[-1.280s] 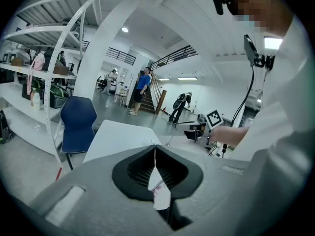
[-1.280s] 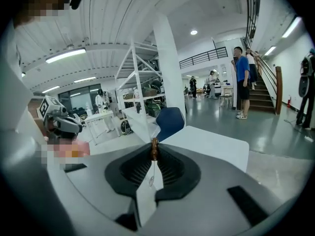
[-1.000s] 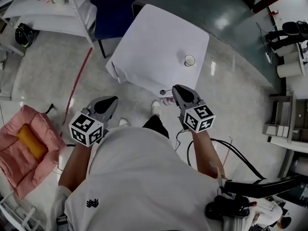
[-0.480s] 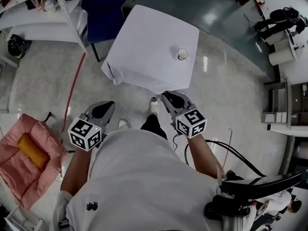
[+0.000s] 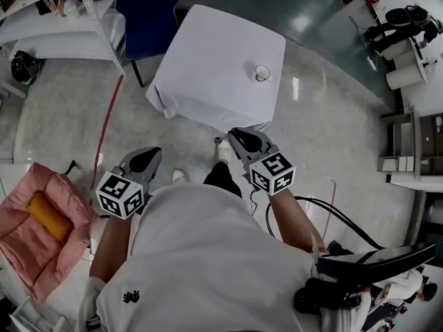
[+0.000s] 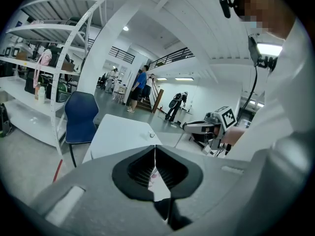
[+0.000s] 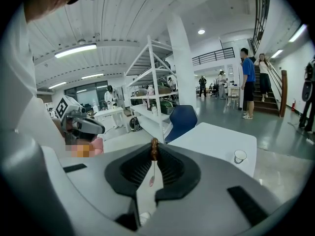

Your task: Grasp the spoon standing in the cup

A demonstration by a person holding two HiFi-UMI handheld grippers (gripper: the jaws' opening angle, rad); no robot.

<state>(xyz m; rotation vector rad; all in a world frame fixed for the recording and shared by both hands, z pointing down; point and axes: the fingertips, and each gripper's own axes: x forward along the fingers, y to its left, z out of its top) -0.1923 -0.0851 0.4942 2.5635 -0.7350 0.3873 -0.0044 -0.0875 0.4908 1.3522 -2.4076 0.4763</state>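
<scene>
- Left tongs (image 6: 155,151): clenched tip to tip with nothing between them, held low at the person's left side.
- Right tongs (image 5: 235,135): grasping the spoon (image 7: 154,149), its brown end poking up past the tips, near the desk's (image 5: 208,61) near edge.
- Cup (image 5: 262,72): upright on the desk's far right, well apart from the spoon.

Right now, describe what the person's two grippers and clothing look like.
Both the left gripper and right gripper are grey wedge-shaped shells with black ribbed pads in a dark recess. Each carries a white cube printed with black square markers. The person wears a white short-sleeved shirt with a small black emblem.
</scene>
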